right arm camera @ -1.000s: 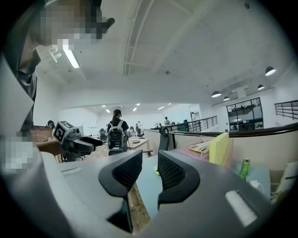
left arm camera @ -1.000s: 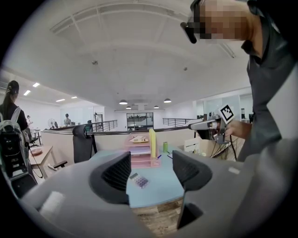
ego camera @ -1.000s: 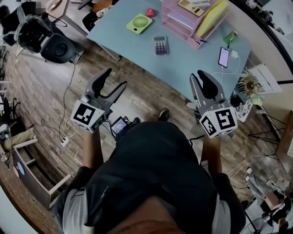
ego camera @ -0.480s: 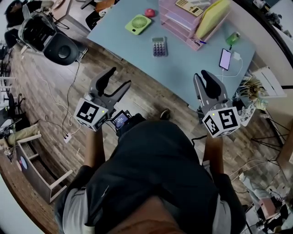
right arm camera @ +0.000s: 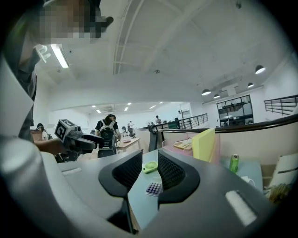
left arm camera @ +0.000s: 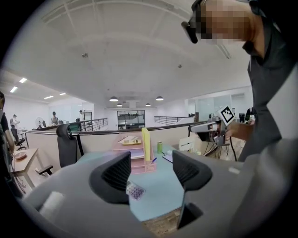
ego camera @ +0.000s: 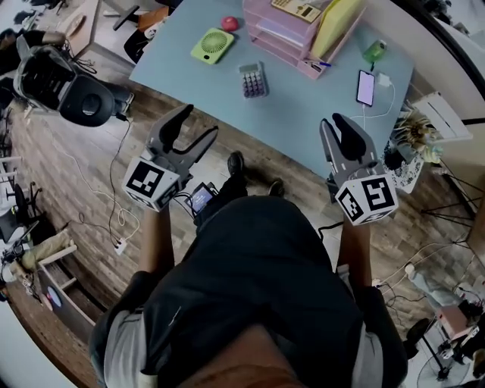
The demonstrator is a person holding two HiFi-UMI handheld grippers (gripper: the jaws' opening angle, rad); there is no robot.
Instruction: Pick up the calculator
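The calculator point(ego camera: 252, 79), small and grey with purple keys, lies flat on the light blue table point(ego camera: 303, 114), near its front edge. Both grippers hover over the wooden floor, short of the table and apart from the calculator. My left gripper point(ego camera: 195, 125) is open wide and holds nothing. My right gripper point(ego camera: 336, 125) has only a narrow gap between its jaws and is empty too. In the left gripper view the calculator point(left arm camera: 135, 190) shows low between the jaws; in the right gripper view the calculator point(right arm camera: 153, 188) shows through the narrow gap.
On the table stand a green fan point(ego camera: 213, 45), a pink paper tray point(ego camera: 292, 34) with a yellow folder point(ego camera: 333, 19), a phone point(ego camera: 365, 88) on a cable and a green can point(ego camera: 374, 51). A black office chair point(ego camera: 64, 76) is at the left, a plant point(ego camera: 413, 140) at the right.
The table and its objects have slid left and up in the head view as the person steps along it. Both grippers keep the same pose and openings.
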